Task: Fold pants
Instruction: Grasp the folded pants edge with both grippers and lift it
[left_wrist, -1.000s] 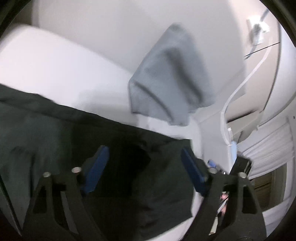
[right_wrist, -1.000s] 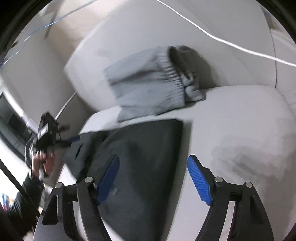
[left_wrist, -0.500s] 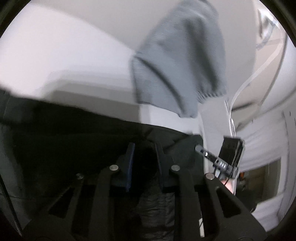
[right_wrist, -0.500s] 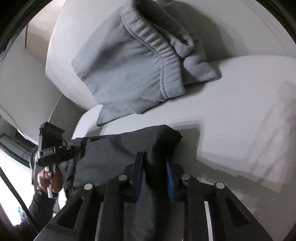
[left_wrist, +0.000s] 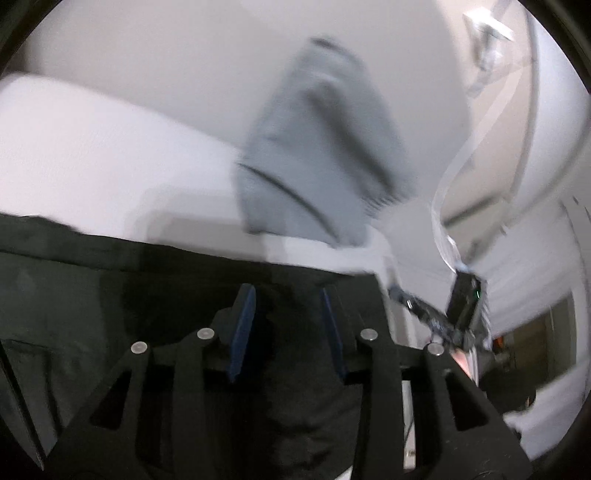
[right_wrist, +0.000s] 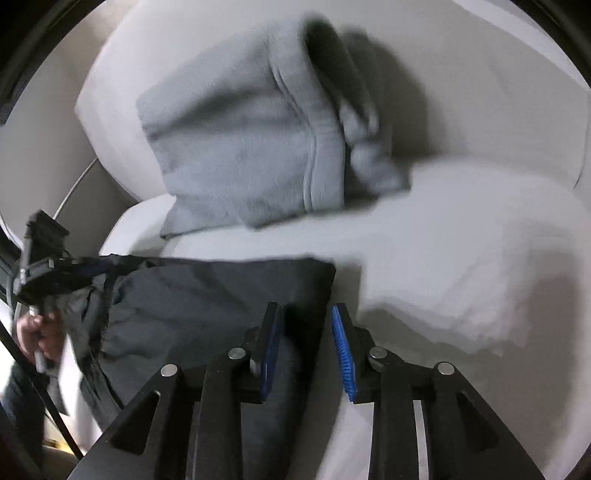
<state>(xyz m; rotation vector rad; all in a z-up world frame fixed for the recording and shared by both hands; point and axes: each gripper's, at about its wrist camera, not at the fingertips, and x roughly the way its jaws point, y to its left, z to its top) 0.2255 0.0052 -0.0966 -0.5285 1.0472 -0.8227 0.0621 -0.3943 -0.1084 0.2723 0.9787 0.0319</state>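
grey garment (left_wrist: 317, 147) motion-blurred, dark pants (right_wrist: 207, 295) cut off

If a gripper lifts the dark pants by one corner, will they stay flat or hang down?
The dark pants would probably hang down: the cloth looks thin and already sags in soft folds near the left gripper. They seem light for their size, lying flat on the cushion. The fabric looks smooth, so it may slip from a loose grip.

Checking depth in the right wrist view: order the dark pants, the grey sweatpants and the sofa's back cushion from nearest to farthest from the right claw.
1. Dark pants: right at the right claw, edge between its fingers.
2. Grey sweatpants: beyond the pants, propped up against the cushion.
3. Sofa's back cushion: farthest, behind the sweatpants.
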